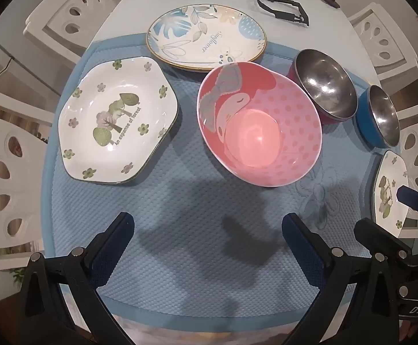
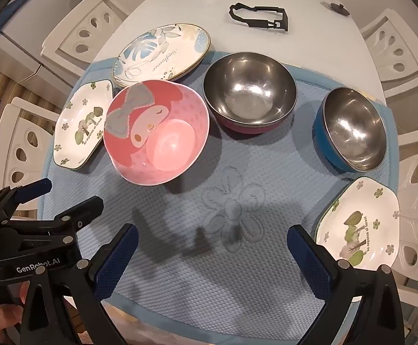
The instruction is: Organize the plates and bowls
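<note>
So far nothing looks sorted. Both claws, left (image 1: 207, 230) and right (image 2: 211, 244), hover spread wide and empty above the blue mat (image 2: 223, 287) on the counter (image 2: 209, 8). Ahead, every dish sits apart: pink bowl (image 2: 157, 135), red steel bowl (image 2: 250, 92), blue steel bowl (image 2: 352, 132), two hexagonal plates (image 1: 117, 123) (image 2: 358, 227), and oval plate (image 1: 206, 36). All stacking remains, I judge.

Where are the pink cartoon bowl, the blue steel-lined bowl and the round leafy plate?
pink cartoon bowl (image 2: 174, 143): right wrist view, on its inner bottom.
blue steel-lined bowl (image 2: 352, 132): right wrist view, on its shiny inside.
round leafy plate (image 1: 206, 36): left wrist view, on its flat middle.
</note>
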A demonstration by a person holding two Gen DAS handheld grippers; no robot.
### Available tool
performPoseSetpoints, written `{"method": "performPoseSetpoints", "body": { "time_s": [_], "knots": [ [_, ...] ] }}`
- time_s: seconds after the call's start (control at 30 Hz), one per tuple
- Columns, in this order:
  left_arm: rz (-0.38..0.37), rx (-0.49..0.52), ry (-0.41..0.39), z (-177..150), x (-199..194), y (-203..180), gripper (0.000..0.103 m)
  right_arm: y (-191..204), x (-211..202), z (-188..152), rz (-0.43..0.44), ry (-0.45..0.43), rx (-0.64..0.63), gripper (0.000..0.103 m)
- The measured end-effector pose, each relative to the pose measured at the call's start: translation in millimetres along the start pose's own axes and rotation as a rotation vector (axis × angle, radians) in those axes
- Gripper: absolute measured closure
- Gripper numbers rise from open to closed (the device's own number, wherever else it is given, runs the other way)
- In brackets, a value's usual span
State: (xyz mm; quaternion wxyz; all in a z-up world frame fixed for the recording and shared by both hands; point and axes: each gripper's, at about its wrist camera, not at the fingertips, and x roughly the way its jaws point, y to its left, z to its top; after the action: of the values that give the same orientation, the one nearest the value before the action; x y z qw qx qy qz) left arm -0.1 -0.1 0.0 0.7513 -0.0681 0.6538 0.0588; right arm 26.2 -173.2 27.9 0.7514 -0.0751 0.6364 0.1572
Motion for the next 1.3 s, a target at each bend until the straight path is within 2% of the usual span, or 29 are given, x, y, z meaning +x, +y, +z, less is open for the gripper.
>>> {"method": "performPoseSetpoints", "body": {
  "time_s": [0.5,0.83,1.0,1.13,1.3],
  "knots": [
    [-0.006,0.000,-0.004,-4.3,0.1,-3.7,0.001,0.1,-0.2,-2.4,0.001,0.002,0.002,0.000],
    [0.048,0.010,-0.003,-3.4,-1.1,-3.5,0.001,-2.3,1.6,-3.9,0.005,0.004,0.002,0.000],
    [0.027,0.020,-0.006,-4.9,-1.8,-3.0,0.001,-2.5,3.0,-6.4,0.003,0.004,0.005,0.000],
    [-0.044,0.017,-0.025,-6.9,-0.3,-3.6,0.001,-4.6,5.3,-10.8,0.001,0.004,0.020,0.000],
    [-0.058,0.023,-0.050,-10.1,1.1,-4.2,0.001,-6.7,7.2,-17.9,0.000,0.009,0.035,0.000]
  ]
}}
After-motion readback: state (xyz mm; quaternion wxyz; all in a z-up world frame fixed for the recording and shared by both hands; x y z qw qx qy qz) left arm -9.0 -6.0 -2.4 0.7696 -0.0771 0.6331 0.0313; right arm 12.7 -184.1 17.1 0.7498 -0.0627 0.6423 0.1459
